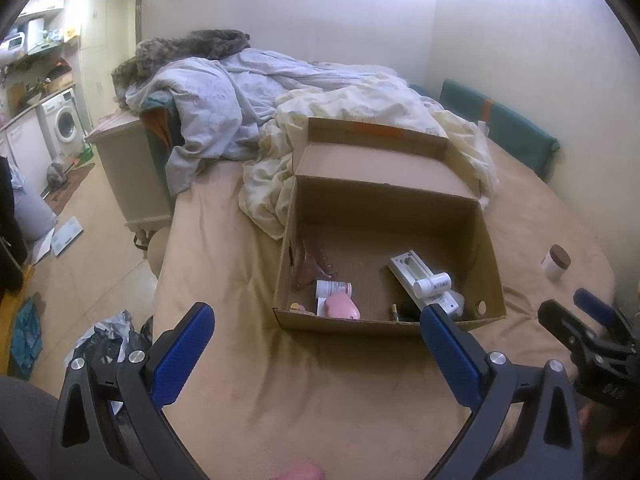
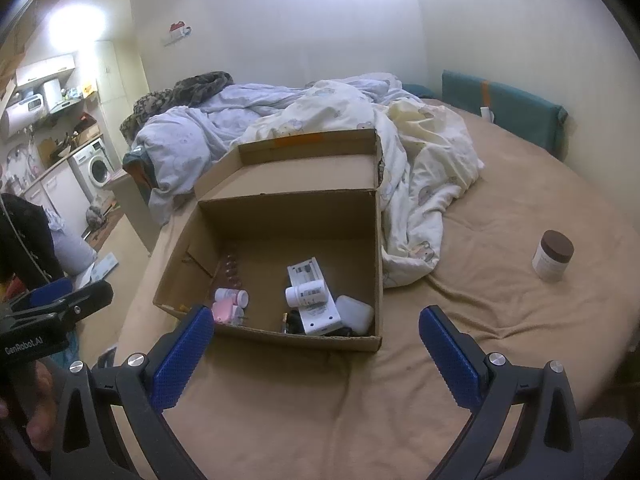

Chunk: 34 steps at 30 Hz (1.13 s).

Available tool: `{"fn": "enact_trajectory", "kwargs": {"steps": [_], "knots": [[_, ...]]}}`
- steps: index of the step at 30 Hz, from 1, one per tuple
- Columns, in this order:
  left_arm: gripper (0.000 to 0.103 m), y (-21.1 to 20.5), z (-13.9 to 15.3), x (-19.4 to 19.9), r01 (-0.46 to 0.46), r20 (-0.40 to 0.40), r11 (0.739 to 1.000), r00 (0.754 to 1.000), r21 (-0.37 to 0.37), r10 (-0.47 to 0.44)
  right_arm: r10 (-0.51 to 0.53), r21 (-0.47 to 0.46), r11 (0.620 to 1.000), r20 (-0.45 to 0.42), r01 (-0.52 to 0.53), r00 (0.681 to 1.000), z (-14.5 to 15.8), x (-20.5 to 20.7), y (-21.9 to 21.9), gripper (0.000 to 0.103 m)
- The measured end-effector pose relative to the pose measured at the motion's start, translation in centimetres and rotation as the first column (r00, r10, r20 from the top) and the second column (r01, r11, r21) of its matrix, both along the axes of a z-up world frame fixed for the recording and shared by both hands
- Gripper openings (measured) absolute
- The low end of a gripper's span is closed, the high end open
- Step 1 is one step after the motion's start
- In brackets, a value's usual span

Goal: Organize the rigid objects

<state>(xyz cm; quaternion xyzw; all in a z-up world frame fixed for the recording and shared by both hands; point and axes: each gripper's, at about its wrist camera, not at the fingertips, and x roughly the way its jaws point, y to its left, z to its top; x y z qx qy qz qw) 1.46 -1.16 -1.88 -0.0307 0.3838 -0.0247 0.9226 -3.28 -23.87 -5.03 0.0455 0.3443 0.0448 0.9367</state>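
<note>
Left wrist view: the left gripper (image 1: pixel 316 344), jaws spread wide and empty, hovers before the open brown cardboard box (image 1: pixel 384 322) on the tan bedsheet (image 1: pixel 224 240); a brown-lidded white jar (image 1: pixel 556 263) stands apart to the right.

Right wrist view: the right gripper (image 2: pixel 316 346), equally spread and empty; only here a white rounded case (image 2: pixel 354 314) shows in the box's near right corner.

Dark item (image 2: pixel 294 320) (box corner) unidentifiable

A rumpled duvet (image 2: pixel 408 152) lies on the bed; washing machine (image 1: pixel 64 126) far left.
</note>
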Motion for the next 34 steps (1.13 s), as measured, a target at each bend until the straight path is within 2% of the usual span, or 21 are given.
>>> {"fn": "enact_trajectory", "kwargs": {"steps": [28, 34], "knots": [[0.102, -0.1, -0.41, -0.18, 0.011, -0.008, 1.0, 1.0, -0.007, -0.011, 0.001, 0.002, 1.0, -0.001, -0.001, 1.0, -0.04, -0.02, -0.07, 0.103], [0.102, 0.14, -0.92, -0.06, 0.014, -0.032, 1.0, 0.999, -0.011, -0.015, 0.003, 0.02, 1.0, -0.001, -0.003, 1.0, 0.17, -0.04, -0.34, 0.103]]}}
